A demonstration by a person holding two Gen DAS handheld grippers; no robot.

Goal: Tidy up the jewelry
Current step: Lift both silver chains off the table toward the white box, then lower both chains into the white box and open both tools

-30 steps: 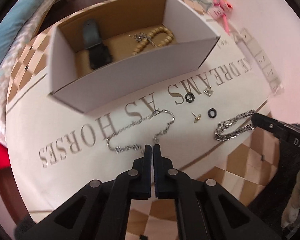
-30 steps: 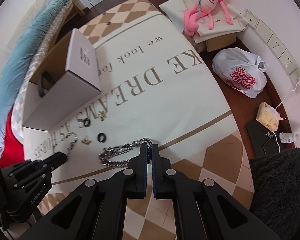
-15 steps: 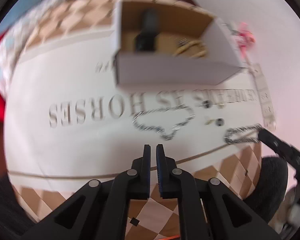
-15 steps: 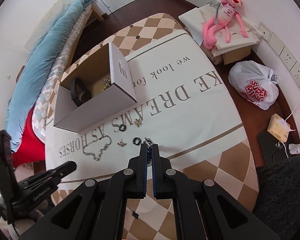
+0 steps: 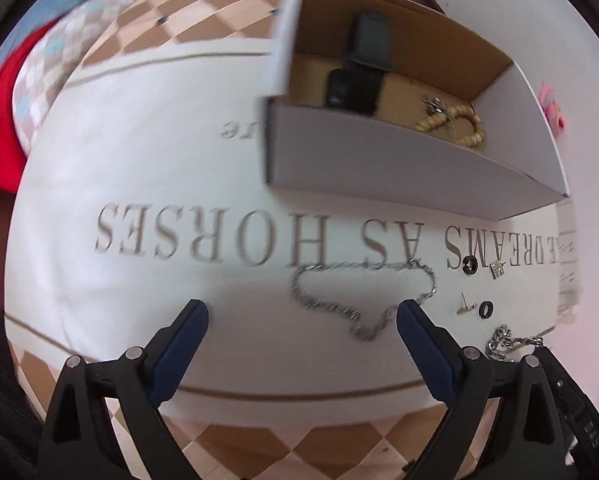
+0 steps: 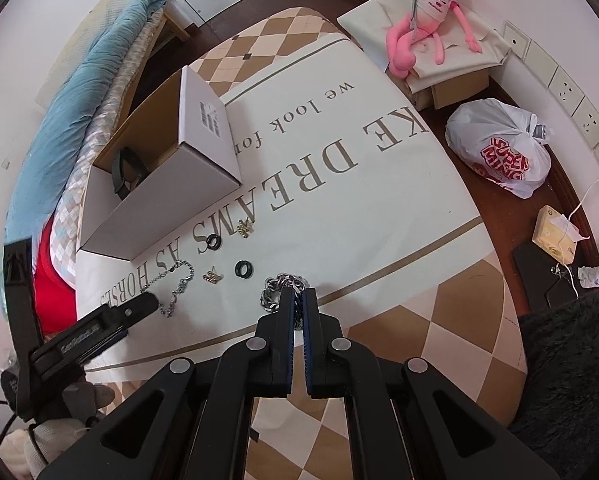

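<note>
My left gripper (image 5: 301,314) is open wide above the tablecloth, with a thin silver chain (image 5: 363,296) lying between and just beyond its fingers; this chain also shows in the right wrist view (image 6: 175,286). My right gripper (image 6: 298,298) is shut on a thick silver chain (image 6: 277,290), bunched at its tips. Two black rings (image 6: 212,242) (image 6: 243,269), a gold pin (image 6: 212,277) and a small charm (image 6: 243,227) lie on the cloth. An open cardboard box (image 5: 399,172) holds a black watch (image 5: 359,68) and a beaded bracelet (image 5: 455,124).
A printed tablecloth (image 6: 339,208) covers the table. A pink plush toy (image 6: 427,12), a white plastic bag (image 6: 499,152) and a tissue box (image 6: 555,232) lie to the right. A blue blanket (image 6: 79,80) lies at the left.
My left gripper has opened wide and swung left and nearer to the thin chain. My right gripper stays shut on the thick chain, which is now bunched up at its tips.
</note>
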